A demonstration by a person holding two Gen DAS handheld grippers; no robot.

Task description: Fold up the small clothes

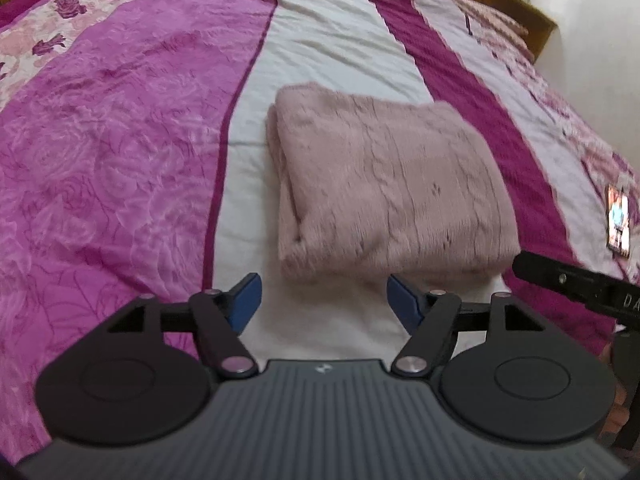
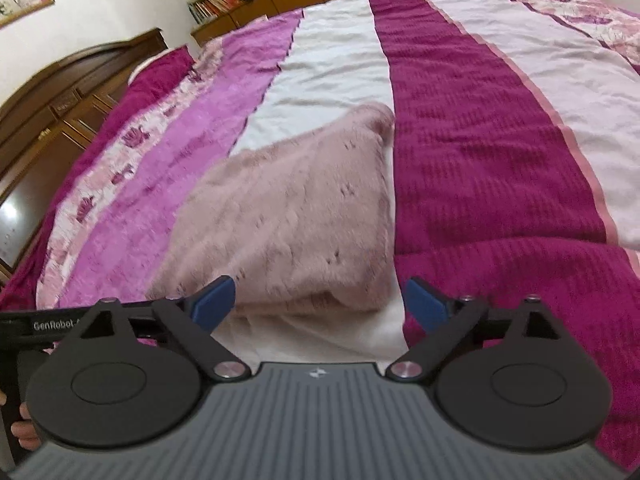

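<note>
Left wrist: folded pink garment (image 1: 384, 184) (on bedspread (image 1: 120, 160)) beyond wide, empty tool (image 1: 324, 300).

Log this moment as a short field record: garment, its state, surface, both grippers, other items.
garment: fuzzy pink knit, one piece
state: folded into a thick rectangle, lying flat
surface: bed cover with magenta, pink and white stripes; garment lies mostly on a white stripe
left gripper: open, blue fingers apart, nothing between them, just short of the garment's near edge
right gripper: open, holding nothing, near the garment's near corner
other: phone with lit screen, on the cover
</note>
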